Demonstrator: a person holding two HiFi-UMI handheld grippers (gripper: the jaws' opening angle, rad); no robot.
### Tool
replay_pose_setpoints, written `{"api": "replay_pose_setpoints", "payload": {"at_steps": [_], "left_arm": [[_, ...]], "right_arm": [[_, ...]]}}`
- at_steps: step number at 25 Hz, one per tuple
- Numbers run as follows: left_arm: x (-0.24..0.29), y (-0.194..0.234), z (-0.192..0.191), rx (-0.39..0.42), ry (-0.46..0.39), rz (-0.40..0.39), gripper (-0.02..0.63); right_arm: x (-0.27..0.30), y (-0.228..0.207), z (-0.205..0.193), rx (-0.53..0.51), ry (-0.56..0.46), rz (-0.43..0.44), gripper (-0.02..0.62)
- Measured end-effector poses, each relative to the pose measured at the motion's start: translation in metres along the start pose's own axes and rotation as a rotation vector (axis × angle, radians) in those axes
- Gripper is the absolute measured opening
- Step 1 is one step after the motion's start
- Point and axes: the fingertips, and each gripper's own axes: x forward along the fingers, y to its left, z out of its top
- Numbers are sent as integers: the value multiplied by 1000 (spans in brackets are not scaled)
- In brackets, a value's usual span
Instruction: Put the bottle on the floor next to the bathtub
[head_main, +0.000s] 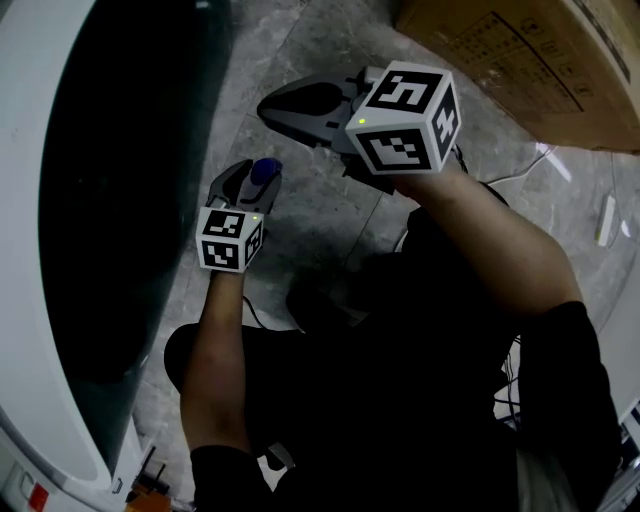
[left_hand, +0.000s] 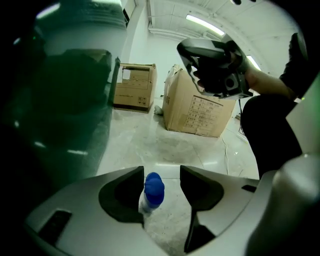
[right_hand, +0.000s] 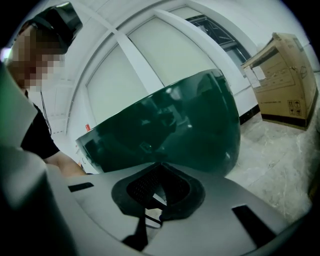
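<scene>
Dark-green bathtub (head_main: 100, 200) at far left. Just right of it, blue-capped bottle (left_hand: 152, 191) upright on the floor, between the released, wide-spread jaws of the left gripper (left_hand: 161, 173). Lift straight up, no sideways nudge against the cap. Farther from the bathtub, right gripper (right_hand: 158, 170) clenched, empty. Beyond, cardboard box (left_hand: 196, 107), print unreadable.

Black short-sleeved tee (head_main: 455, 400) here. Left gripper (head_main: 250, 174) and right gripper (head_main: 276, 108) are both smooth grey plastic, each carrying a white cube (head_main: 230, 238) of black square markers.
</scene>
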Motion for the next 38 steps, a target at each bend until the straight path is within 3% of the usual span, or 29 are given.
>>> {"api": "replay_pose_setpoints", "payload": {"at_steps": [5,10,11,14,17,19,22,26,32,38], "left_arm": [[-38,-2,29,-18,-62,1,235],[-79,-12,64,36,-143,18,226],[-87,-11,72,71,-158,37,215],[-111,-2,97,145,-205,114,94],[-137,6,147,63,-342,147,66],[-151,-1,171,58,-409,138,55],[-158,-15,163,31,-361,106,55],[-190,-11,162,-31,-294,169,55],[-305,-65,217,-98,-313,172,55],[-441,-128,310,-192,-378,143,55]], "right_arm": [[8,4,2,-147,33,-35,28],[7,7,1,-162,22,-46,28],[4,9,4,-150,9,-44,28],[-8,17,30,-150,-60,-76,28],[-26,25,60,-258,-85,-166,28],[-38,37,80,-333,-81,-189,28],[-56,65,105,-342,-93,-156,28],[-80,100,113,-286,-29,-130,28],[-108,187,149,-233,45,-72,28],[-133,292,244,-223,40,18,28]]}}
